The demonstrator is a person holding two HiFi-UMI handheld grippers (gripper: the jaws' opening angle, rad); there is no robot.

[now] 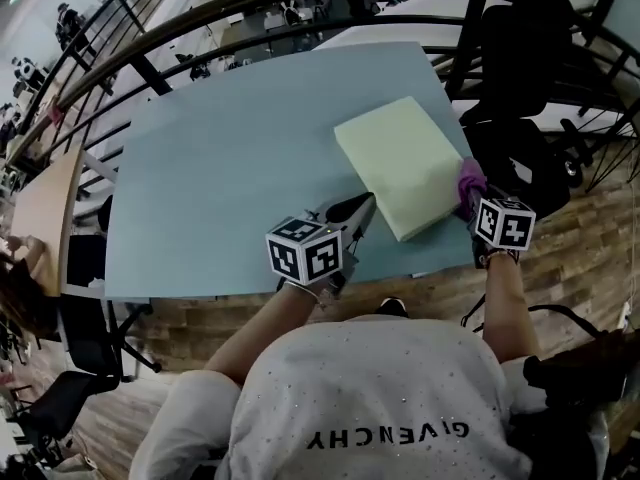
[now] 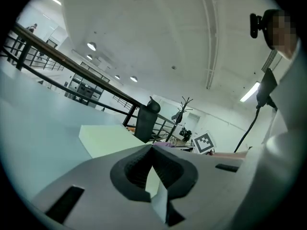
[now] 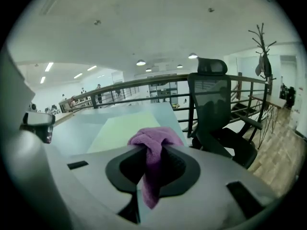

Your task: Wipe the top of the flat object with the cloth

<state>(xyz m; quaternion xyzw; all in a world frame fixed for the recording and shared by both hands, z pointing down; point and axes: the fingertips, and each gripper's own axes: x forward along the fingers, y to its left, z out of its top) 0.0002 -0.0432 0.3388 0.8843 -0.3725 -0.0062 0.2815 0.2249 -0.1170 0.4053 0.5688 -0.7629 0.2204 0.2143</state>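
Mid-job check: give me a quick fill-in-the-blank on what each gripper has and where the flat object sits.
1. The right gripper is shut on a ____ cloth.
2. The left gripper has its jaws ____, with nothing between them.
3. The flat block lies on a light ____ table.
4. In the head view, the cloth is at the flat block's ____ edge.

Missing words: purple; shut; blue; right

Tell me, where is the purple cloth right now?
The purple cloth is pinched in the right gripper, at the right of the head view, beside the near right edge of the pale green slab on the blue table.
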